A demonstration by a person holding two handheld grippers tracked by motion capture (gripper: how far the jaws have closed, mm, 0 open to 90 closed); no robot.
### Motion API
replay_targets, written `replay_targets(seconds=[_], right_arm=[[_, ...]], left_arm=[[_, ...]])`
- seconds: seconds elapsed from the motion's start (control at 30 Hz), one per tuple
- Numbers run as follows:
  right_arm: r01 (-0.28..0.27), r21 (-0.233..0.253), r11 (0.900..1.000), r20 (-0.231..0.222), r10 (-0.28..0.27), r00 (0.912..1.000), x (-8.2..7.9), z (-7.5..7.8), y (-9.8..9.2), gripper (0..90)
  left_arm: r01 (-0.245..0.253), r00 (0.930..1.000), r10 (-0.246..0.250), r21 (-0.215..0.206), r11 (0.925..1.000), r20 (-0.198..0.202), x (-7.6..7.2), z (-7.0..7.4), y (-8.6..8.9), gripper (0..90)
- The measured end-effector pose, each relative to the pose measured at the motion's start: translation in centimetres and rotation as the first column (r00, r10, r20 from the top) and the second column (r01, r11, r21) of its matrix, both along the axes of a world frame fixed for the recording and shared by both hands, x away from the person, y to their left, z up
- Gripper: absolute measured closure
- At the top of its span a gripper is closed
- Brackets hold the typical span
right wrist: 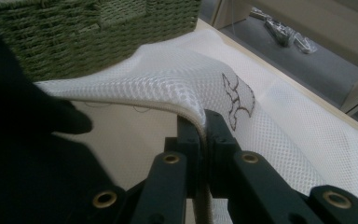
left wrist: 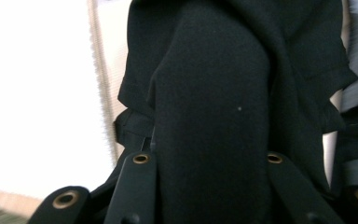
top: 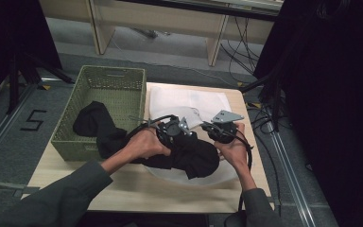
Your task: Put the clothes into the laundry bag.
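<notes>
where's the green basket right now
In the high view, the green woven basket sits at the table's far left, with black clothing spilling over its right wall towards the left gripper.

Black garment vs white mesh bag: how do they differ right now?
The black garment is dark, thick and bunched, trailing out of the green basket; the white mesh bag is pale, thin and netted, spread on the table. The left tool grips the garment; the right tool pinches the bag's edge. Both are soft fabric.
</notes>
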State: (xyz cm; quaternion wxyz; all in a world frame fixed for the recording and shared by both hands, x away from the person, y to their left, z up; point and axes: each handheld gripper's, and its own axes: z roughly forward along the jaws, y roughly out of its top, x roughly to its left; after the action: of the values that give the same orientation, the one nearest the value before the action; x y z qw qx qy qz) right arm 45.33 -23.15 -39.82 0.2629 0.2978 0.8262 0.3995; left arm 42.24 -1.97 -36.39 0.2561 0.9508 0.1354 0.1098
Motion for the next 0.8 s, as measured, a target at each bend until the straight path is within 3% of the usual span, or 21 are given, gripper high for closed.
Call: replay_targets(seconds=[0.17, 0.2, 0.27, 0.37, 0.4, 0.43, 0.57, 0.63, 0.67, 0.73, 0.77, 0.8], right_arm=[[-0.02, -0.006, 1.0, -0.002, 0.02, 0.9998, -0.2, 0.2, 0.4, 87.3], [-0.028, -0.003, 1.0, 0.017, 0.028, 0.9995, -0.1, 0.1, 0.5, 87.4], [-0.024, -0.011, 1.0, 0.025, 0.024, 0.9994, -0.1, 0.2, 0.5, 87.5], [-0.026, 0.001, 1.0, 0.014, 0.026, 0.9996, -0.1, 0.1, 0.5, 87.5], [-0.021, -0.002, 1.0, 0.007, 0.021, 0.9998, -0.1, 0.2, 0.4, 87.5], [-0.02, -0.002, 1.0, 0.002, 0.02, 0.9998, -0.1, 0.1, 0.4, 87.5], [-0.011, 0.006, 1.0, -0.012, 0.011, 0.9999, -0.2, 0.0, 0.6, 87.6], [-0.03, -0.007, 1.0, 0.003, 0.03, 0.9995, 0.0, -0.1, 0.5, 87.6], [-0.025, 0.001, 1.0, -0.012, 0.025, 0.9996, 0.0, -0.1, 0.5, 87.6], [-0.014, 0.003, 1.0, -0.014, 0.014, 0.9998, -0.1, -0.3, 0.5, 87.6], [-0.025, -0.008, 1.0, -0.011, 0.025, 0.9996, 0.0, -0.4, 0.4, 87.6], [-0.031, -0.013, 0.999, -0.006, 0.031, 0.9995, 0.1, -0.4, 0.3, 87.6]], left_arm=[[-0.066, 0.9973, 0.063, 0.077, 0.9948, 0.037, 1.5, -1.2, -0.4, 70.1], [-0.071, 0.9969, 0.068, 0.09, 0.9934, 0.04, 1.9, -1.4, -0.5, 70.0], [-0.095, 0.995, 0.093, 0.086, 0.9917, 0.037, 2.2, -1.9, -0.9, 69.8], [-0.085, 0.9959, 0.081, 0.1, 0.9914, 0.04, 2.3, -2.4, -1.8, 69.5], [-0.113, 0.9932, 0.11, 0.075, 0.9908, 0.037, 2.3, -2.8, -2.2, 69.3], [-0.1, 0.9944, 0.096, 0.091, 0.9908, 0.043, 2.6, -2.8, -2.5, 69.2], [-0.139, 0.9901, 0.139, 0.042, 0.9893, 0.023, 3.3, -4.0, -3.9, 68.6], [-0.145, 0.9889, 0.142, 0.066, 0.9873, 0.044, 3.7, -5.1, -4.4, 67.2], [-0.15, 0.9883, 0.147, 0.075, 0.9858, 0.038, 3.7, -5.6, -4.7, 66.3], [-0.163, 0.9867, 0.162, 0.056, 0.9851, 0.014, 3.4, -6.5, -4.9, 61.0], [-0.124, 0.9922, 0.123, 0.075, 0.9894, 0.021, 3.6, -6.7, -4.8, 58.3], [-0.141, 0.99, 0.141, 0.054, 0.9885, 0.013, 3.4, -6.9, -4.8, 54.8]])
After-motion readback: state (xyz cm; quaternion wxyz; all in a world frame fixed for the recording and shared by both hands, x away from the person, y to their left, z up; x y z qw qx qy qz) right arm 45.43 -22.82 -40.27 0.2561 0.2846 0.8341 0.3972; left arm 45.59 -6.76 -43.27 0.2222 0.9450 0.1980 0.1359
